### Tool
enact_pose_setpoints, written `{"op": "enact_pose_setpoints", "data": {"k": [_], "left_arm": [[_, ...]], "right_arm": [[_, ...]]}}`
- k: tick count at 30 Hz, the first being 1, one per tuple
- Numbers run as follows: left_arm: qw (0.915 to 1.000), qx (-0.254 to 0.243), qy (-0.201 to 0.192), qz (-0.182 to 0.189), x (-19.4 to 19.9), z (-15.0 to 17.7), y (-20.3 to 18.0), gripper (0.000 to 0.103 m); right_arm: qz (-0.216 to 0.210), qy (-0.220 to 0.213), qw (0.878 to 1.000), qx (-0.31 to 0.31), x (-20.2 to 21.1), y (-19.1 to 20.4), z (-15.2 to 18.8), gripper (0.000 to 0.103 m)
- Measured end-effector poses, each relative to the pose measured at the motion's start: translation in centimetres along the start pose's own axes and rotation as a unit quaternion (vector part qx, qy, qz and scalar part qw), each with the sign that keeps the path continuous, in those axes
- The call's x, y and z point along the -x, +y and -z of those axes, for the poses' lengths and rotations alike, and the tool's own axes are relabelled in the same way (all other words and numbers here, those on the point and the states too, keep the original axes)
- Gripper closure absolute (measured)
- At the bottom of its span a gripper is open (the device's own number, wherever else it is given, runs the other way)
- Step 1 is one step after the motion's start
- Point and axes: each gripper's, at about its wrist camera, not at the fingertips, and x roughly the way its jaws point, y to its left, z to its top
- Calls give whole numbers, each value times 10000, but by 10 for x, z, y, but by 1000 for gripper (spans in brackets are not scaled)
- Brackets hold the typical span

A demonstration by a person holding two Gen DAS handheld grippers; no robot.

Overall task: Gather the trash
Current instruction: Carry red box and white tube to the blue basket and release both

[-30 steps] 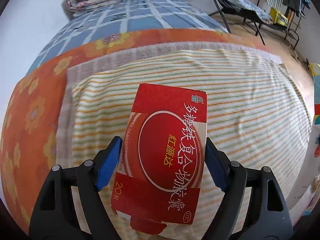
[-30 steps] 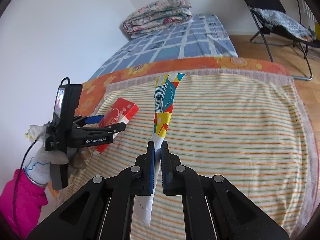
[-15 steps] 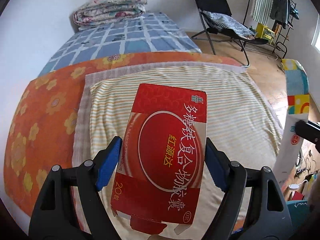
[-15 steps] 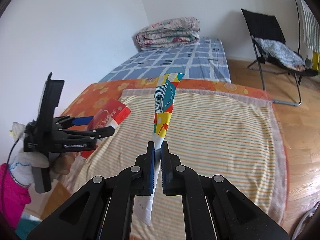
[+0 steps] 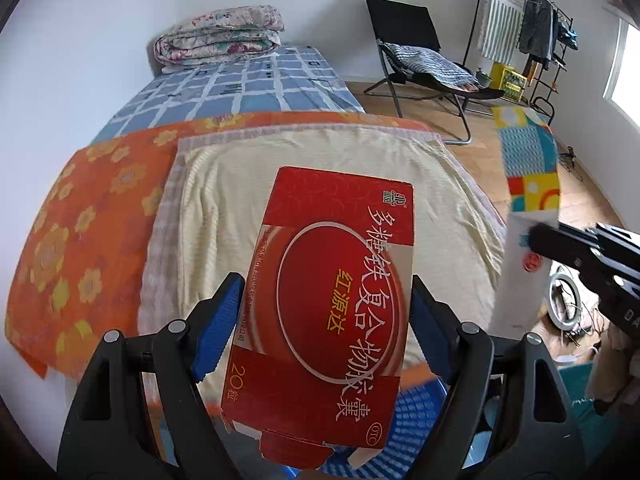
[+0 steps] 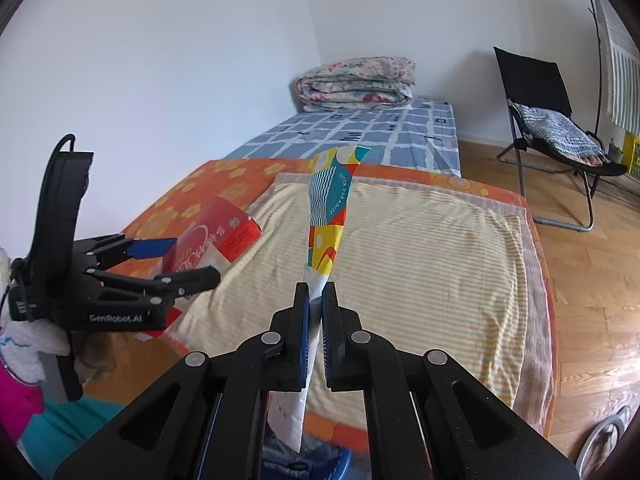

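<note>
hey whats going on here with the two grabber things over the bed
A person is picking up trash with a hand-held gripper in each hand. The left hand-held gripper is clamped across a flattened red medicine box. The right hand-held gripper is pinched shut on a thin, colourful wrapper that sticks up from its fingertips. Both pieces are held up off the striped blanket on the bed. Something blue and mesh-like, possibly a bin, shows just below the box, but neither piece has been dropped yet.

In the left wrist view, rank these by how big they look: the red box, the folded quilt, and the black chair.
1. Red box, largest by far, though it sits right at the camera.
2 and 3. Black chair and folded quilt look about alike; I would not rank them.
</note>
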Motion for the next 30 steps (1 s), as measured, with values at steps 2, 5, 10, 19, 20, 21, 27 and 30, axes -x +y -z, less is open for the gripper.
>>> {"op": "enact_pose_setpoints", "data": {"k": [2, 5, 10, 19, 20, 21, 27, 30], "left_arm": [[10000, 55, 41, 50, 4, 15, -2, 21], [9996, 176, 187, 135, 5, 39, -2, 21], [9986, 224, 466, 149, 0, 78, -2, 21], [9936, -5, 1110, 220, -18, 133, -14, 21], [9928, -25, 1178, 233, -20, 138, -15, 21], [9913, -49, 1289, 254, -24, 145, -18, 21], [9828, -240, 1801, 342, -43, 179, -34, 21], [9786, -283, 2001, 393, -52, 191, -39, 21]], "right_arm": [[-16, 21, 10000, 67, 3, 5, 9, 99], [-41, 111, 9998, 167, 5, 13, 24, 99], [-27, 222, 9995, 226, 6, 20, 47, 99], [71, 556, 9980, 303, -6, 26, 85, 99], [99, 585, 9977, 339, -7, 28, 89, 99], [120, 620, 9973, 370, -9, 29, 93, 99], [162, 813, 9956, 432, -21, 34, 110, 99], [172, 893, 9949, 444, -26, 36, 115, 99]]}}
